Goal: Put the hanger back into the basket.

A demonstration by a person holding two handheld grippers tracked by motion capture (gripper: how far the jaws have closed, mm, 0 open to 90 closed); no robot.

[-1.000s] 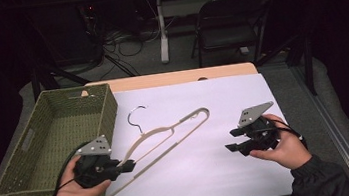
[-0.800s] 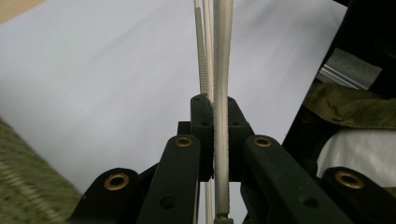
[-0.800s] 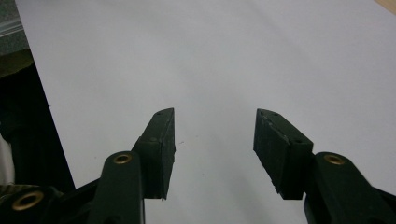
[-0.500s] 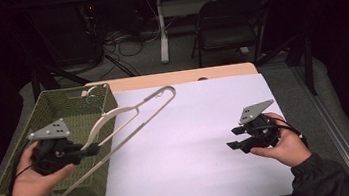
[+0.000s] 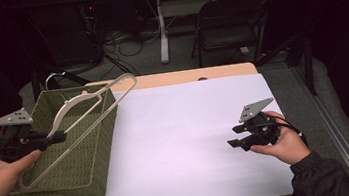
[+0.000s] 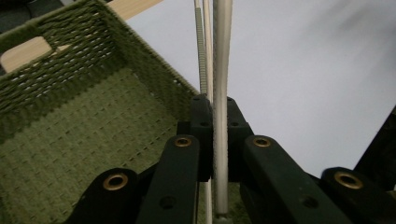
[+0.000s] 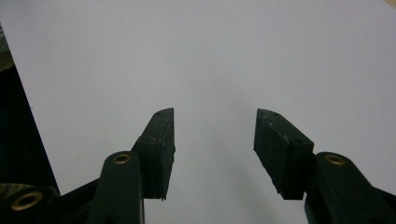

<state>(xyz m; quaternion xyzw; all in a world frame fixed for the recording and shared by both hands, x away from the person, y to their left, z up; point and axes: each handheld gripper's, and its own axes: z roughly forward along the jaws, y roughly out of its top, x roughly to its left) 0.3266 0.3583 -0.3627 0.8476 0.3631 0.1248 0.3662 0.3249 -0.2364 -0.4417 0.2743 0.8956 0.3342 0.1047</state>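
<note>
High view, nearest edge first: we see two dark sleeves coming in from the bottom, each hand wrapped round a black gripper topped by a grey three-cornered plate. Our left gripper (image 5: 59, 137) hangs over the basket (image 5: 99, 152), a rectangular bin of olive-green woven cord with a ribbed, knotted texture and a slot handle cut in its far wall. Its jaws are clamped on the hanger (image 5: 73, 128), a pale, smooth, slim-barred triangle that slants up from the basket's near left corner to its far right rim, one rounded shoulder jutting past the rim above the table; a thin metal hook curls up at the far left end. In the left gripper view the black pads pinch one cream rod (image 6: 220, 93) of that hanger squarely, a thinner notched bar running just beside it, the green weave of the basket (image 6: 70, 140) floor below. Our right gripper (image 5: 234, 137) sits low over the white sheet (image 5: 191, 126), well apart from the basket; in the right gripper view its blocky matte jaws stand wide apart, nothing between them but the smooth white surface (image 7: 210, 60). Farther off, a light wooden table edge (image 5: 175, 78) shows beyond the sheet, then a dark folding chair (image 5: 226, 23) and loose cables on the grey floor.
</note>
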